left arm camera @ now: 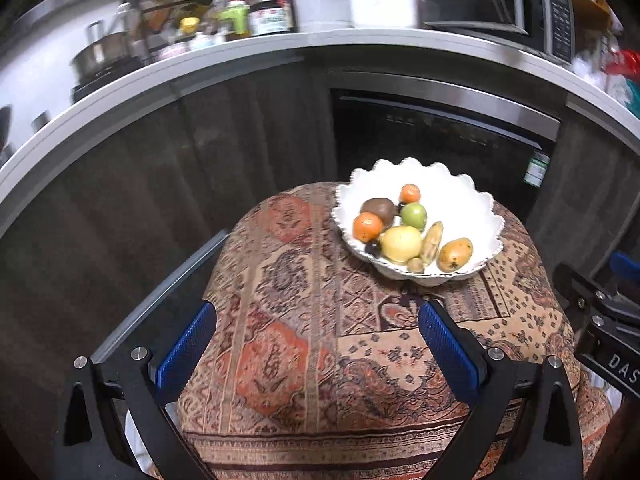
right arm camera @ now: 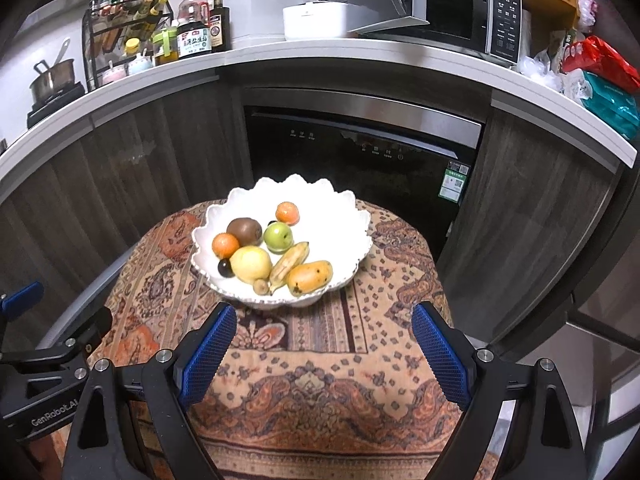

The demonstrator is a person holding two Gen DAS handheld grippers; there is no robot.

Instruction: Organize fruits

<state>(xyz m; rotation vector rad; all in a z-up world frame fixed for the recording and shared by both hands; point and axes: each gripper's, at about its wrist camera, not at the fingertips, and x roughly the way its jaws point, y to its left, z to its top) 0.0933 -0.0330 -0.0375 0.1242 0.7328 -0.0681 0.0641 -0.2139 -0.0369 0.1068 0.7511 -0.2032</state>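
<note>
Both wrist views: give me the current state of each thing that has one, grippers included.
Left gripper: open, empty, above the patterned tablecloth.
Right gripper: open, empty, short of the bowl.
White scalloped ceramic bowl: upright on the cloth, holding all the fruit.
Yellow banana: lying in the bowl against the orange-yellow mango.
Silver microwave: door open.
Black dishwasher: door shut.

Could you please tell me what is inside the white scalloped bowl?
The bowl holds two oranges, a kiwi, green apple, yellow pear, banana, mango and small dark fruits. Anything beneath them is hidden.
</note>
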